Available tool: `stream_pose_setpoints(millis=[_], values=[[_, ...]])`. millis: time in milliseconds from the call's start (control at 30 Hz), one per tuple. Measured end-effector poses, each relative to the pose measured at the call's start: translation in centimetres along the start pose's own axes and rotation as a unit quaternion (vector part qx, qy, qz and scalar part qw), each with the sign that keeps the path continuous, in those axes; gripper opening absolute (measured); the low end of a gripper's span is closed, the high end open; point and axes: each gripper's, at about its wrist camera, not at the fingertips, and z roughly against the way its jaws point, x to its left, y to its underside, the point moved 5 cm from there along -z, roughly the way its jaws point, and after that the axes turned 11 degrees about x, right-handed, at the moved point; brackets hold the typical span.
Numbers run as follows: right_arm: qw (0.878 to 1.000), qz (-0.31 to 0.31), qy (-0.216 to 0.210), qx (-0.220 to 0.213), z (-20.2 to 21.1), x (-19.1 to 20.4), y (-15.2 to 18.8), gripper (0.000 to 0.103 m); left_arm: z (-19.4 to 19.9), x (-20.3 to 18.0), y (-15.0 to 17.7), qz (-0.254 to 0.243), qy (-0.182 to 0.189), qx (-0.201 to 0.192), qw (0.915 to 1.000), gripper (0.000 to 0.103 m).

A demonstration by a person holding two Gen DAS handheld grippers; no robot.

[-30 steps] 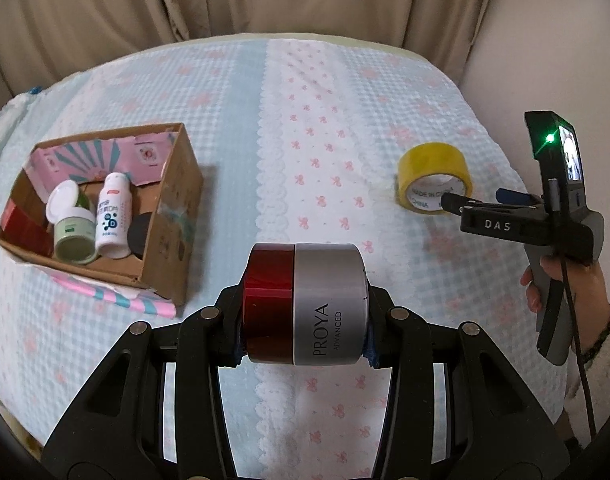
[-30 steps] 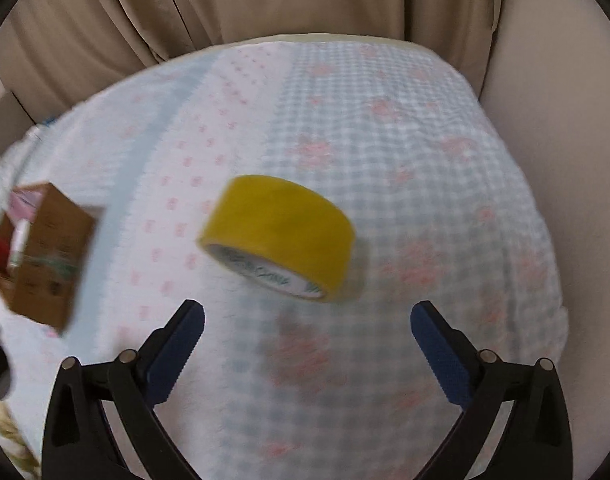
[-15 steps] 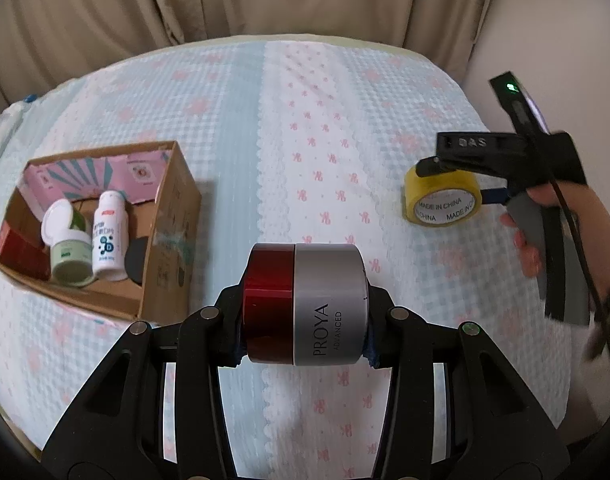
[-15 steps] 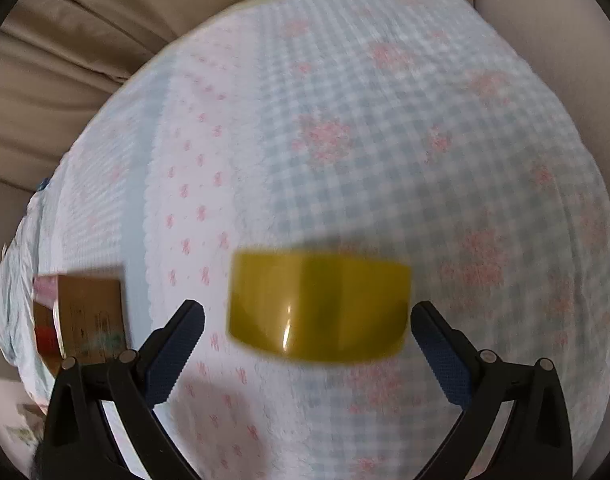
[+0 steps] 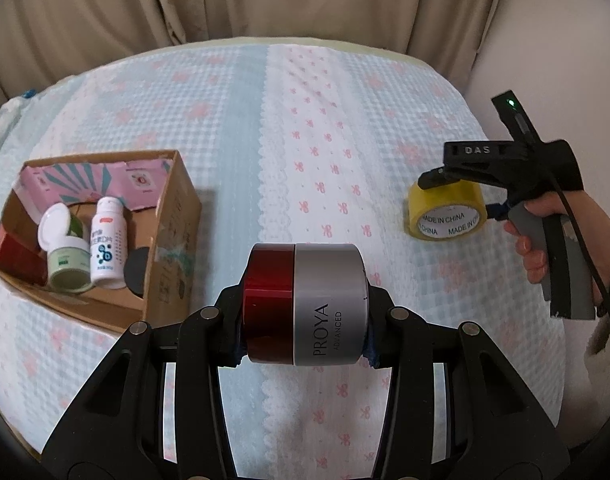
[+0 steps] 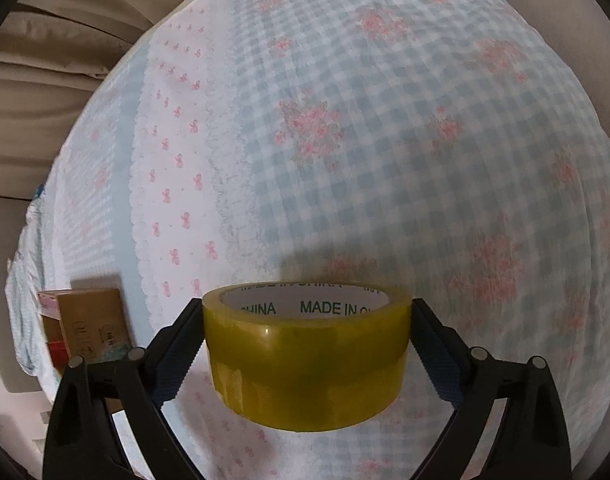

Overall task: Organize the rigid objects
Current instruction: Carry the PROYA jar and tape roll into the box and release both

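Observation:
My left gripper [image 5: 305,340] is shut on a red and silver PROYA jar [image 5: 305,304] and holds it above the bed, to the right of the cardboard box [image 5: 173,224]. My right gripper [image 6: 307,344] has its pads against both sides of a yellow tape roll [image 6: 305,356] that rests on the bedspread. In the left wrist view the right gripper [image 5: 465,196] straddles the tape roll [image 5: 445,216] at the right. The box also shows in the right wrist view [image 6: 93,320] at far left.
The box holds a white bottle [image 5: 107,248], a green jar [image 5: 67,264] with its white lid open, a red item [image 5: 13,252] and a dark round object [image 5: 137,272]. Curtains hang behind the bed. A wall stands at the right.
My right gripper came down over the tape roll and closed its fingers onto its sides. My left gripper kept hold of the jar and barely moved.

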Motion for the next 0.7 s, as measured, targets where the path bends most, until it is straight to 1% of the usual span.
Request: stream_pose_setpoints(millis=[133, 233, 333, 467, 533, 600, 633, 700], values=[[1.000, -0.007, -0.025, -0.009, 1.6, 0.3, 0.8, 0.096, 1.3, 0.5, -0.8, 0.000, -0.001, -0.009, 1.0000, 0.039], [0.999, -0.001, -0.039, -0.021, 3.6, 1.6, 1.6, 0.096, 3.2, 1.2, -1.7, 0.004, 0.001, -0.020, 0.9998, 0.039], [0.998, 0.011, -0.054, -0.034, 6.4, 3.7, 2.5, 0.096, 5.5, 2.1, -2.6, 0.007, 0.003, -0.029, 0.9996, 0.039], [0.995, 0.031, -0.075, -0.055, 10.4, 7.9, 4.0, 0.096, 9.8, 4.2, -4.3, 0.007, 0.000, -0.044, 0.9990, 0.039], [0.993, 0.044, -0.086, -0.069, 12.5, 10.8, 4.9, 0.096, 11.6, 5.6, -5.0, 0.005, -0.001, -0.053, 0.9986, 0.039], [0.991, 0.054, -0.095, -0.080, 14.0, 13.2, 5.4, 0.096, 12.9, 7.1, -5.6, 0.007, 0.000, -0.059, 0.9982, 0.039], [0.989, 0.063, -0.098, -0.087, 14.9, 15.0, 5.8, 0.096, 13.7, 8.3, -5.9, 0.008, 0.002, -0.062, 0.9980, 0.039], [0.988, 0.075, -0.097, -0.096, 15.8, 17.5, 6.6, 0.096, 14.6, 10.0, -6.2, 0.007, 0.007, -0.065, 0.9979, 0.039]])
